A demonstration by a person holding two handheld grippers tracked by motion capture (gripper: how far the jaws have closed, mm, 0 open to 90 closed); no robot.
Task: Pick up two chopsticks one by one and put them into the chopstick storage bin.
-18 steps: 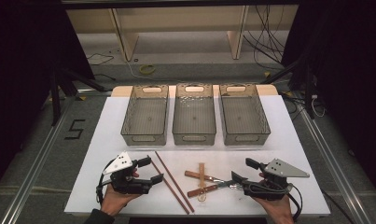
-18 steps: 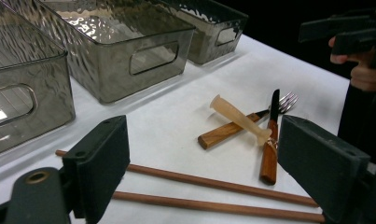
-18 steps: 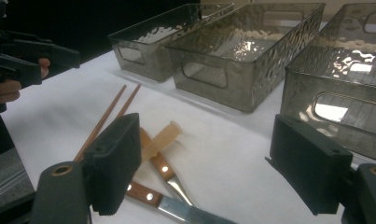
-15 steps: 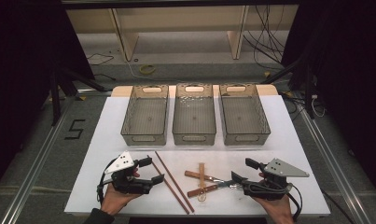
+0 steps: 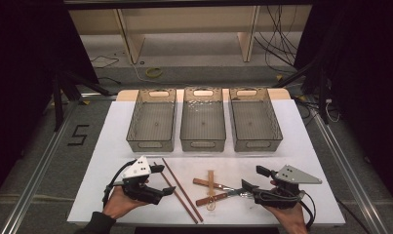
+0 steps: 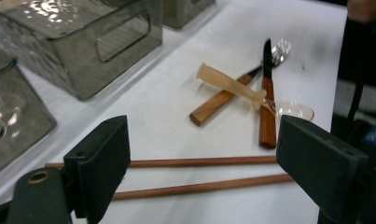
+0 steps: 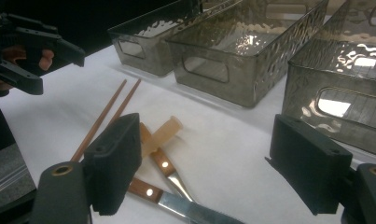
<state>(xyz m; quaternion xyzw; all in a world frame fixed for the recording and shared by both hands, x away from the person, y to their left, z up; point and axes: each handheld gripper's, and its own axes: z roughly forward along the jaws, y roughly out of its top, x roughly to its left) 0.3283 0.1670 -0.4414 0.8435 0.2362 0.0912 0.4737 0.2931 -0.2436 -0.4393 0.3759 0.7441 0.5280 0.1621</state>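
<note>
Holding both grippers low at the bottom of the high view, I flank the cutlery laid out on the white table [image 5: 311,146]. My left gripper [image 5: 166,179], at lower left of that frame, has its jaws spread wide; in the left gripper view the two chopsticks [image 6: 199,175] run across the lower middle of the frame between the jaw pads, touching neither. I judge this spacing a setup for closing on one or both sticks. My right gripper [image 5: 250,179], at lower right of the high view, is likewise open and holds nothing; the knife [image 7: 176,200] lies at bottom centre of the right gripper view, just ahead of the jaws, probably its next target.

The wooden-handled fork [image 6: 223,100], the knife and a pale plastic spoon [image 6: 232,86] lie crossed in a small heap at centre right of the left gripper view, the spoon resting on top of both. Three empty smoked-plastic bins [image 5: 203,119] stand side by side across the middle of the high view, presumably one per kind of utensil.

The knife's tip is cut off by the bottom edge of the right gripper view, and its handle end is hidden behind the left jaw. The spoon's clear bowl is hard to make out against the white surface.
</note>
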